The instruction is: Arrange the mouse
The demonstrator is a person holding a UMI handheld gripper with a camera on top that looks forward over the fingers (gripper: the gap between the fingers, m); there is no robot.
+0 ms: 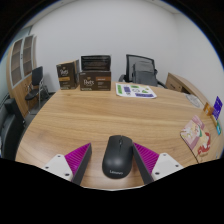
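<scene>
Wooden table [100,115] fills an office with chairs behind. Black mouse [117,156] lies on it between the spread fingers [76,158], gaps either side. Brown boxes [96,73] stand at the far edge.

Worktop [90,115]: light wood-grain laminate, smooth, with a low sheen. Mouse [117,156]: black plastic, matt, faintly glossy along its crown, standing between the spread fingers of the tongs [117,160]. Finger pads [78,156]: magenta, ribbed-looking, matt. Boxes [96,73]: brown printed cardboard. Office chair [143,69]: dark mesh-like back. Pamphlets [136,91]: glossy printed paper.
</scene>
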